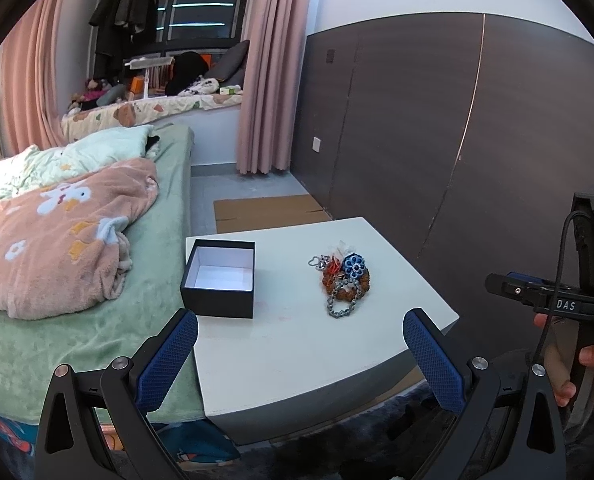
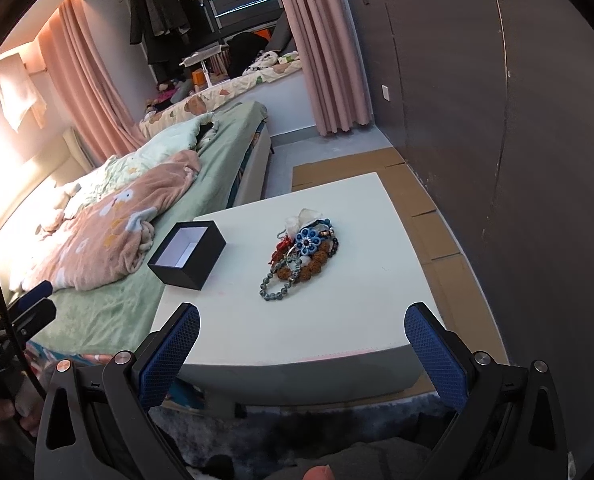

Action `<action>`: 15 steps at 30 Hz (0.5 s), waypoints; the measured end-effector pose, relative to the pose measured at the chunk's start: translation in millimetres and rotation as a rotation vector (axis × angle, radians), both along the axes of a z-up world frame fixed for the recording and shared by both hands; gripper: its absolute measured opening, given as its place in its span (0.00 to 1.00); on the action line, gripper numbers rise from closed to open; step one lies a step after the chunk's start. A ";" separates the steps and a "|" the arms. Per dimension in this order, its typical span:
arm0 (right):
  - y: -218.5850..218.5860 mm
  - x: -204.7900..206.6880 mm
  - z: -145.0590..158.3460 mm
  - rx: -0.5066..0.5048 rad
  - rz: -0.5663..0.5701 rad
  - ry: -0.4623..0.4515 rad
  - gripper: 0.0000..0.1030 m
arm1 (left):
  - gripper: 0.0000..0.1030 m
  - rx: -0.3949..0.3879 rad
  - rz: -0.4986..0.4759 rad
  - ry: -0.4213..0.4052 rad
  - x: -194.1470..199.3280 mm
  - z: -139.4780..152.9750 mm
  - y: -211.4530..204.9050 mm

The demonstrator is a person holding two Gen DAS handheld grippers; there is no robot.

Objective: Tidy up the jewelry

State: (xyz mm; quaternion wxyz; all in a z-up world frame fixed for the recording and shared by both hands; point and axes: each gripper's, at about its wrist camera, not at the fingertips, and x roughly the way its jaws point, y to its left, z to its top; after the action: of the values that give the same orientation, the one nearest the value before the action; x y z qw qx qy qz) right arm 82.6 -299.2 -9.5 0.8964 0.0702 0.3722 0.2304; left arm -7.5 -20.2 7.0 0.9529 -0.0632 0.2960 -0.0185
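A heap of jewelry (image 1: 343, 282) lies on the white table (image 1: 297, 352): a blue flower piece, brown bead bracelets, a grey bead chain and red bits. It also shows in the right wrist view (image 2: 301, 258). An open black box (image 1: 219, 278) with a white, empty inside stands at the table's left edge, next to the bed; it also shows in the right wrist view (image 2: 187, 254). My left gripper (image 1: 299, 354) is open and empty above the table's near edge. My right gripper (image 2: 301, 354) is open and empty, near the front edge, well short of the heap.
A bed (image 1: 77, 280) with a green sheet and pink blanket adjoins the table's left side. A dark panelled wall (image 1: 457, 140) runs along the right. Flat cardboard (image 2: 429, 216) lies on the floor behind and beside the table. A dark furry rug (image 2: 337, 424) lies in front.
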 end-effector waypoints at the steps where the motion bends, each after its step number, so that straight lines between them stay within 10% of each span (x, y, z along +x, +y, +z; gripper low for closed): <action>1: -0.5 -0.1 -0.6 0.001 -0.002 0.002 1.00 | 0.99 0.001 -0.002 -0.001 0.0 -0.2 -0.2; 15: -3.9 14.6 -2.7 0.045 -0.031 0.036 1.00 | 0.98 -0.038 -0.087 0.012 25.8 -7.7 -4.4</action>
State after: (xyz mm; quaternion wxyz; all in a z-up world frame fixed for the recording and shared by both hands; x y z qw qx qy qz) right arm 97.2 -303.1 -12.3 0.8912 0.1004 0.3816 0.2237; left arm 18.3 -24.6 -0.7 0.9480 -0.0684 0.3040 -0.0650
